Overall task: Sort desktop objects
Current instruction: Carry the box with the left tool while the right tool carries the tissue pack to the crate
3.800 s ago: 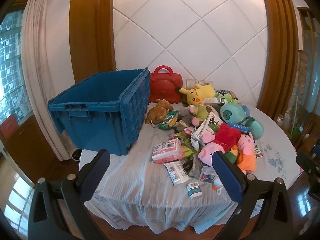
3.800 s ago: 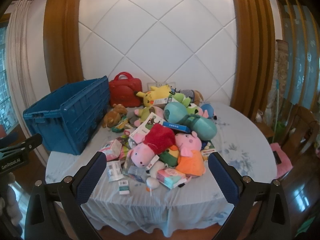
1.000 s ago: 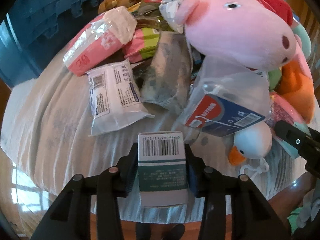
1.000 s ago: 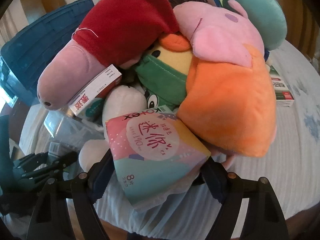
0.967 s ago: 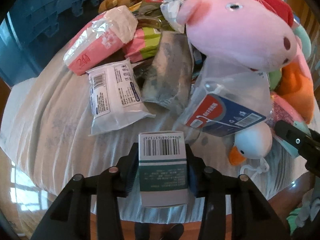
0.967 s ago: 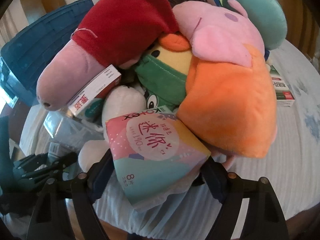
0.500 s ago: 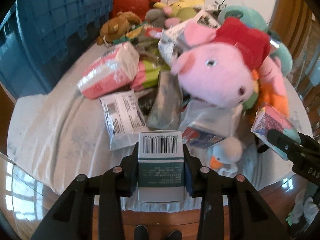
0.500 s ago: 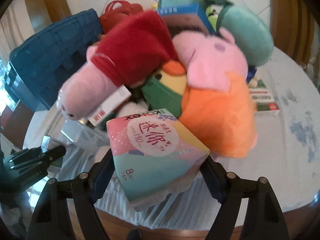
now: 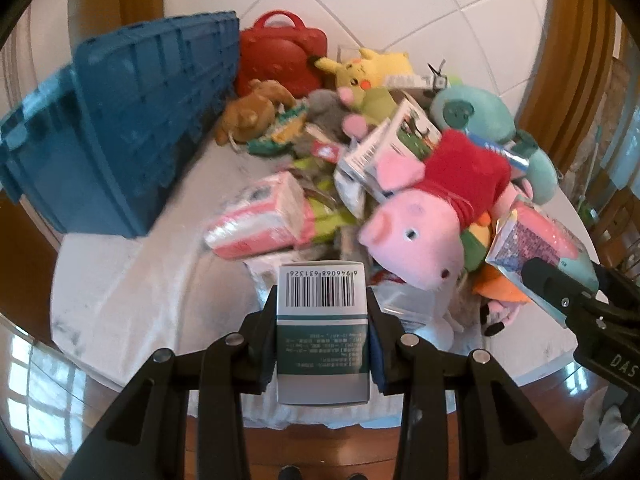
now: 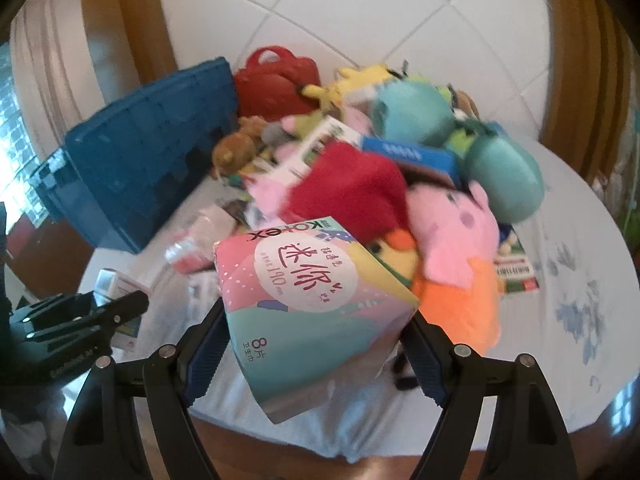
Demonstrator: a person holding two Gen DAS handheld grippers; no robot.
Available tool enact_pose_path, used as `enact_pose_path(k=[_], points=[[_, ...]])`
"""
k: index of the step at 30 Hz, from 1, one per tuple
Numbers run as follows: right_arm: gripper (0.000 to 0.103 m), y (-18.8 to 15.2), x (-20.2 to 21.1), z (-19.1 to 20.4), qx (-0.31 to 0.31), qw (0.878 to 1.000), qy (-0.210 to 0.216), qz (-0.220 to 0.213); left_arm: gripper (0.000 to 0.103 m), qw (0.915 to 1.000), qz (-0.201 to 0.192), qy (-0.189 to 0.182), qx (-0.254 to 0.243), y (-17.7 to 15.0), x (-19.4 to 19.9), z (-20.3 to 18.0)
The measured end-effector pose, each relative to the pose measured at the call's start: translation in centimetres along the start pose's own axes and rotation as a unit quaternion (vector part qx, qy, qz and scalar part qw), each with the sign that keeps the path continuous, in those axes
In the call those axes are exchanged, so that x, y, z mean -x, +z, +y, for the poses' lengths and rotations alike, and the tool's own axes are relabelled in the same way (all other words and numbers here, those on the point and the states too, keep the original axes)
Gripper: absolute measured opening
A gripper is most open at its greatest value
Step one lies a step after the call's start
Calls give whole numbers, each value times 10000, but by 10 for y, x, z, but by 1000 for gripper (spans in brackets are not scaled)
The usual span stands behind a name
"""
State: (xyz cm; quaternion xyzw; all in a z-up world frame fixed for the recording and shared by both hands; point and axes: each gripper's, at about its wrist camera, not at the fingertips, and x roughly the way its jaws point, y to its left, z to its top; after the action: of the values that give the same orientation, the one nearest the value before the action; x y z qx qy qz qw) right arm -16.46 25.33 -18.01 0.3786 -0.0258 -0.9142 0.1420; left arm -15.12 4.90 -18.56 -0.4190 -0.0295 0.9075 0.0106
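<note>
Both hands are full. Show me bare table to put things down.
Bare cloth lies at the table's near left, between the crate and the pink pack. Another patch lies right of the orange plush. The middle is crowded with toys and packs.

— What can be read on the pink-and-teal pack (image 10: 316,300)?
— "Kotex", large Chinese characters, "190mm" and "8".
— And the small green-and-white box (image 9: 322,332)?
— A barcode with digits beginning 6 946068; the fine print below is too small to read.
</note>
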Motion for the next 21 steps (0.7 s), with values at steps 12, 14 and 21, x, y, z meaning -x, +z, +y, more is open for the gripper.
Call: enact_pose_path(k=[12, 14, 21], points=[[81, 47, 16, 119, 390, 9981, 242, -414, 36, 9989, -399, 252, 65, 28, 50, 86], [81, 54, 18, 135, 479, 9973, 324, -450, 36, 9983, -474, 307, 127, 33, 59, 98], [81, 97, 21, 188, 963, 9895, 776, -742, 36, 9920, -920, 727, 467, 62, 93, 141]])
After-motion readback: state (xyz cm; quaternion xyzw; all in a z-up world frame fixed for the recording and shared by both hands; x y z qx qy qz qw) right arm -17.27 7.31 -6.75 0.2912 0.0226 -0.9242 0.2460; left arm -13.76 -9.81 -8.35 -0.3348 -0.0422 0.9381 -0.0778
